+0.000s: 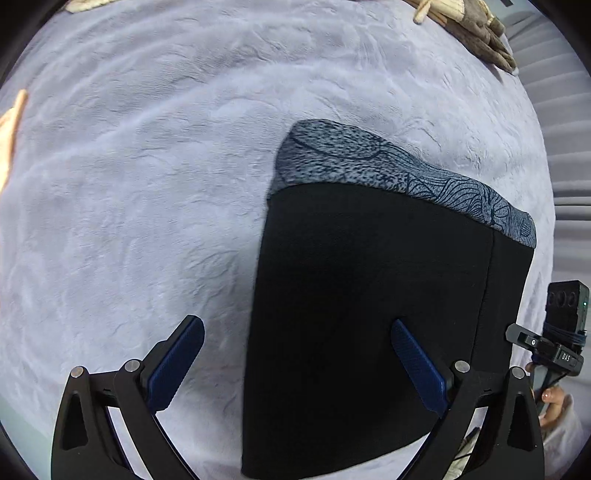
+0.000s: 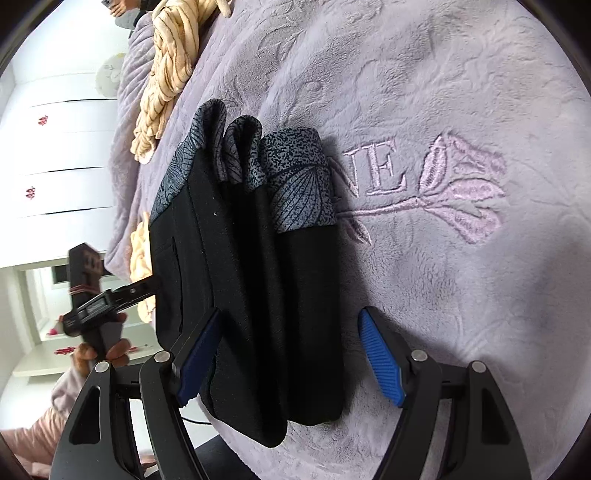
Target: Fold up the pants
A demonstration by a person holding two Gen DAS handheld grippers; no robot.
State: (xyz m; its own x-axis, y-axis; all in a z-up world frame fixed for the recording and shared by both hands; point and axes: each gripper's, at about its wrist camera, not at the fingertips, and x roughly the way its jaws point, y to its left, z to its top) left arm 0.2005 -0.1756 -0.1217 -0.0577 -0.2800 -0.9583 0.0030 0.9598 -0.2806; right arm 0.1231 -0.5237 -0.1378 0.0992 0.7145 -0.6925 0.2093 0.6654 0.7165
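The pants point(image 1: 369, 295) are black with a grey-blue patterned band and lie folded into a compact stack on the lilac blanket point(image 1: 129, 184). My left gripper point(image 1: 295, 350) is open, just above the stack's near left edge, holding nothing. In the right wrist view the folded pants point(image 2: 258, 277) show several layers with patterned ends. My right gripper point(image 2: 291, 350) is open over the stack's near end, empty. The left gripper point(image 2: 122, 291) shows at the stack's left side there, and the right gripper point(image 1: 532, 343) at the stack's right side in the left view.
A cream striped garment point(image 2: 166, 74) lies bunched on the blanket beyond the pants. A brown and cream item point(image 1: 476, 29) lies at the far edge. The blanket has an embroidered rose and letters point(image 2: 424, 184). White cupboards point(image 2: 55, 147) stand past the bed's edge.
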